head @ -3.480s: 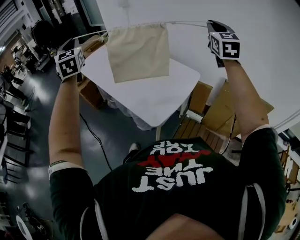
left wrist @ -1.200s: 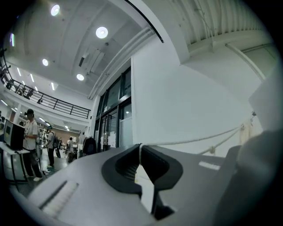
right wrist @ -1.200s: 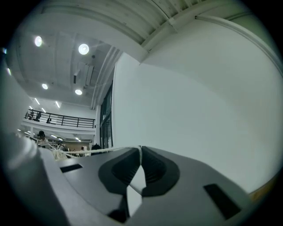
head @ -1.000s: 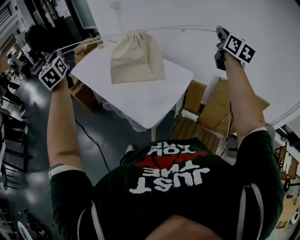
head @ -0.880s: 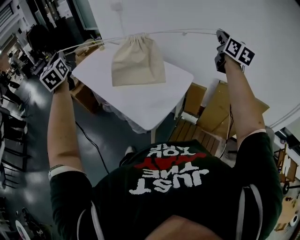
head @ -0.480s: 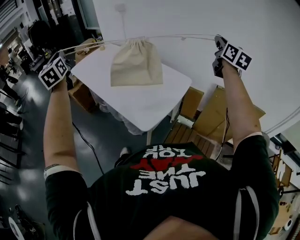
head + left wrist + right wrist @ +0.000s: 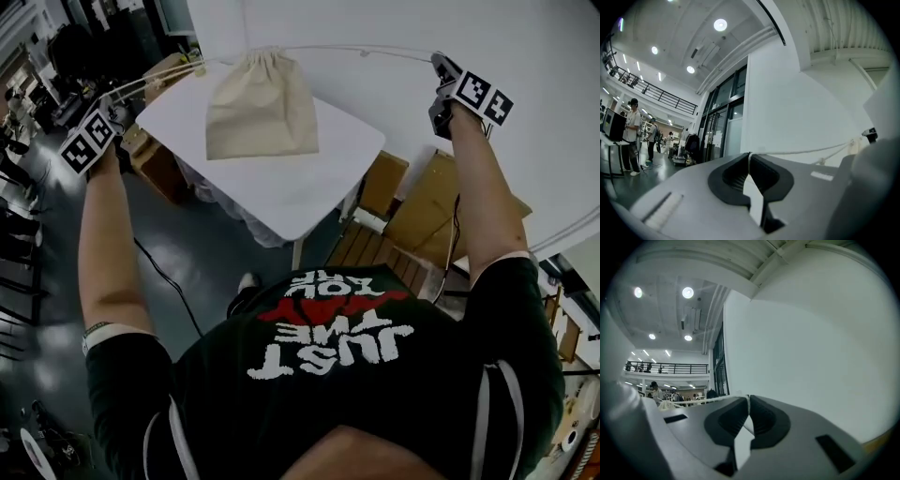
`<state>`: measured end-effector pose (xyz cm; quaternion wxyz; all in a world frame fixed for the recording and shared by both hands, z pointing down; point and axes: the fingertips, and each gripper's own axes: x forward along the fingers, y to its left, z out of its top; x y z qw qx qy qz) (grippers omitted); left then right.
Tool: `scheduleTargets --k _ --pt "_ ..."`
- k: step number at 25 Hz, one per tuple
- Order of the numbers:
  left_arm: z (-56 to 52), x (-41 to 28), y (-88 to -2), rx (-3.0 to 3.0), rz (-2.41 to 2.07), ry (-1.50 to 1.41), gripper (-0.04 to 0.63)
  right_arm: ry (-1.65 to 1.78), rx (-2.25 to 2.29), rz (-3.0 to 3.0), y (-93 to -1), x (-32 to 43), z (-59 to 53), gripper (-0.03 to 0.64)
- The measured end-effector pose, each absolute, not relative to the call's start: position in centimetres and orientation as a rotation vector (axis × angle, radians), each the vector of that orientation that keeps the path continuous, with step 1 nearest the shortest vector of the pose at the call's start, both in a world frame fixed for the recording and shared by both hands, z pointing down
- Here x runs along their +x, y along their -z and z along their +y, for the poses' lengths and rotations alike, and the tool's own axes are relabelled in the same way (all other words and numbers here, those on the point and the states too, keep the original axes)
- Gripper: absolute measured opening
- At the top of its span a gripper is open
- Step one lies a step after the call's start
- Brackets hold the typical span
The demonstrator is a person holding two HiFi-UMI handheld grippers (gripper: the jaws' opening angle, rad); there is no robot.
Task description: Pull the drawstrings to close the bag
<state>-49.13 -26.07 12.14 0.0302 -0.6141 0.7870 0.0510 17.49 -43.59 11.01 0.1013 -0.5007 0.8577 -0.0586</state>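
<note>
Drawstring bag (image 7: 261,105), of plain cream cloth, hung between the two raised grippers with its mouth gathered into tight pleats at the top. In the head view it appeared over the far part of the white worktop (image 7: 314,183); whether its lower edge touched that surface could not be told. One drawstring, the left cord (image 7: 155,80), ran as a doubled line from the gathered mouth out to the left gripper (image 7: 114,105). The right cord (image 7: 366,52) ran in a shallow arc from the mouth to the right gripper (image 7: 439,67). Both cords were stretched nearly straight, and the two grippers stood well apart, one on either side of the bag.

In the left gripper view the jaws of the left gripper (image 7: 749,155) were pressed together on the left cord (image 7: 806,150), which left their tips and ran off to the right past a small knot. In the right gripper view the jaws of the right gripper (image 7: 748,398) pinched the right cord (image 7: 701,400) in the same way, the cord leading off to the left. Both cameras looked up at a white wall and a ceiling with round lights.

A wooden chair (image 7: 380,248) stood just beside the near corner of the worktop, on the dark floor (image 7: 202,253).
</note>
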Motion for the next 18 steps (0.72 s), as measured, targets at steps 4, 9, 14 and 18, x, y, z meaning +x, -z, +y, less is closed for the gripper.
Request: scheduleTargets --k 4,9,14,18 --pt "-25.7 -48.3 -11.3 -1.907 2.350 -0.116 0.009 0.152 -1.476 2.522 -10.4 17.9 -43.2 0.012" --pt "-25.5 -48.2 -11.4 -1.930 2.338 -0.100 0.009 0.138 -1.477 2.538 -10.7 18.1 -42.8 0.012" --pt "-25.4 -48.3 -11.0 -1.924 2.362 -0.107 0.009 0.143 -1.472 2.541 -10.4 18.2 -42.8 0.012" --pt "-25.3 -48.3 -10.7 -1.916 2.348 -0.091 0.009 0.126 -1.462 2.538 -9.7 18.1 -42.7 0.012"
